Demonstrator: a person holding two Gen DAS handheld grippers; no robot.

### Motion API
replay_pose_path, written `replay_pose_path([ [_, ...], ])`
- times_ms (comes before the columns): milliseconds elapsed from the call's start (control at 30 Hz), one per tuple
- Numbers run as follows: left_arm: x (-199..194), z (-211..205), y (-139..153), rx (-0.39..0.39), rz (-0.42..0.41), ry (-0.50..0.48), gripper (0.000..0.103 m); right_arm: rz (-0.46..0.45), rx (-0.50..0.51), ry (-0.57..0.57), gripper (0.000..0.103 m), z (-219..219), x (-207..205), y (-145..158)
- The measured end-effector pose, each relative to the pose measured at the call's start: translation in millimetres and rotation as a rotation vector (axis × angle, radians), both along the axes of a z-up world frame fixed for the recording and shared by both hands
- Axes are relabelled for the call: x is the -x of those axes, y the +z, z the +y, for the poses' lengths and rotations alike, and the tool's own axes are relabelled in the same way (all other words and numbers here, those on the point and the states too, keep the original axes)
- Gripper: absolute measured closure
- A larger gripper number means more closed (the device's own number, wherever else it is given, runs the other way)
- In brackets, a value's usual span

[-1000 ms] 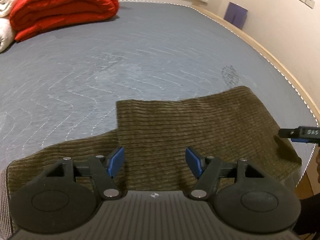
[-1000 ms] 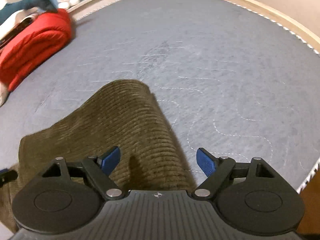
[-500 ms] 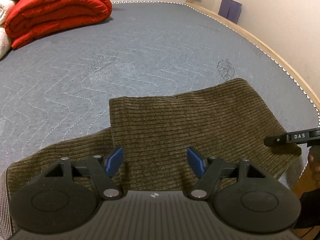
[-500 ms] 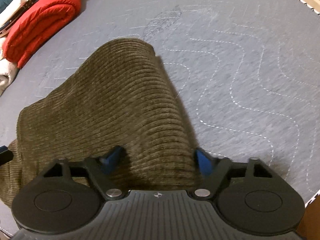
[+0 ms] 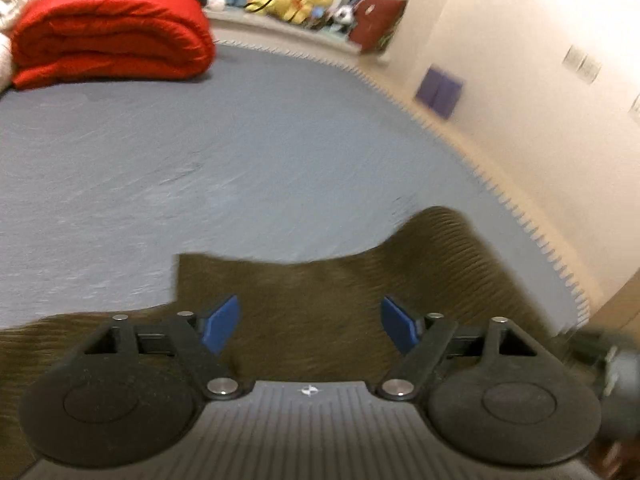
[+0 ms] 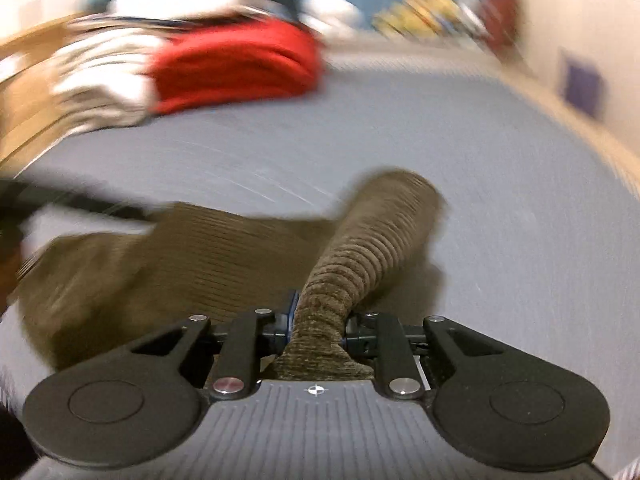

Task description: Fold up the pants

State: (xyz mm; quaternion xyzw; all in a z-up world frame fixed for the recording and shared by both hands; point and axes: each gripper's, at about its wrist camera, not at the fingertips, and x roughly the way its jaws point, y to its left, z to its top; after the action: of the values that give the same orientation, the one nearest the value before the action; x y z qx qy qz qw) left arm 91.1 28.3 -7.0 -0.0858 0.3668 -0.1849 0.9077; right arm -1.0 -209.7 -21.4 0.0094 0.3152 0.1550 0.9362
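Pants point(image 5: 320, 300) of olive-brown corduroy lie on the grey quilted bed point(image 5: 240, 152), spread just ahead of the left claw point(image 5: 310, 322) and running off to both of its sides; their far-right corner rears up into a hump. Well beyond that claw, to its far left, a folded red duvet point(image 5: 112, 32) sits on the mattress with white bedding beside it, and past the bed's far edge a ledge holds yellow plush toys point(image 5: 296, 0) and a dark red cushion point(image 5: 376, 20). A purple panel point(image 5: 438, 92) leans against the cream wall off to the right. Nothing sits between either claw and the cloth. The left claw hovers low over the fabric, blue pads point(image 5: 220, 324) wide apart with nothing between them. The right claw point(image 6: 318, 326) is pressed together on a bunched edge of the pants, a ribbed roll of corduroy rising from its tips and stretching away ahead and slightly right, while the rest of the garment lies flat to its left. Its view is heavily smeared. Half a second ago this claw was spread, straddling the fabric edge; it has since clamped down and lifted the edge. The left claw stays spread as before, but now looks out flatter across the bed, taking in more of the room behind.
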Motion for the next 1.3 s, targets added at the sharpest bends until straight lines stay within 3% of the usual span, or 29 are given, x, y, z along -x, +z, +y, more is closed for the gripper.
replay_pose_path([
  [133,-6.3,-6.5,2.0,0.201,0.059,-0.099,0.014,-0.143,0.106,0.177,0.084,44.1,29.5,10.4],
  [233,-10.6,-14.7,3.1,0.265,0.088,-0.155,0.011,-0.201,0.172,0.269,0.084,66.7,41.8,9.8],
  [467,-16.7,-33.0,-2.2,0.157,0.115,-0.155,0.008,-0.279,0.284,0.38,0.084,94.7,64.7,9.6],
  [567,-18.3,-39.7,-9.9,0.071,0.119,-0.129,0.022,-0.298,0.303,0.398,0.085,103.4,65.2,13.5],
  [667,-17.3,-41.7,-15.7,-0.021,0.105,-0.109,0.052,-0.295,0.31,0.41,0.085,108.3,64.5,14.8],
  [733,-16.3,-40.3,-17.7,-0.072,0.095,-0.095,0.078,-0.279,0.311,0.409,0.084,110.3,62.3,16.0],
  [800,-16.1,-31.9,-19.4,-0.099,0.097,-0.082,0.081,-0.264,0.305,0.408,0.083,110.5,57.4,15.1],
  [933,-16.7,-2.8,-20.2,-0.062,0.115,-0.051,0.083,-0.236,0.226,0.446,0.07,109.0,47.4,22.8],
  [1000,-17.0,16.9,-19.2,-0.043,0.118,-0.027,0.083,-0.213,0.127,0.471,0.048,104.8,40.8,32.1],
  [1067,-13.0,42.3,-14.0,-0.005,0.129,0.008,0.083,-0.203,0.002,0.483,0.035,94.9,34.3,46.3],
  [1167,-12.3,90.8,-6.3,0.047,0.14,0.071,0.083,-0.205,-0.162,0.465,0.032,76.2,23.9,66.9],
  [1300,-3.3,162.9,7.8,0.083,0.134,0.183,0.083,-0.167,-0.225,0.352,0.03,60.8,-0.7,75.0],
])
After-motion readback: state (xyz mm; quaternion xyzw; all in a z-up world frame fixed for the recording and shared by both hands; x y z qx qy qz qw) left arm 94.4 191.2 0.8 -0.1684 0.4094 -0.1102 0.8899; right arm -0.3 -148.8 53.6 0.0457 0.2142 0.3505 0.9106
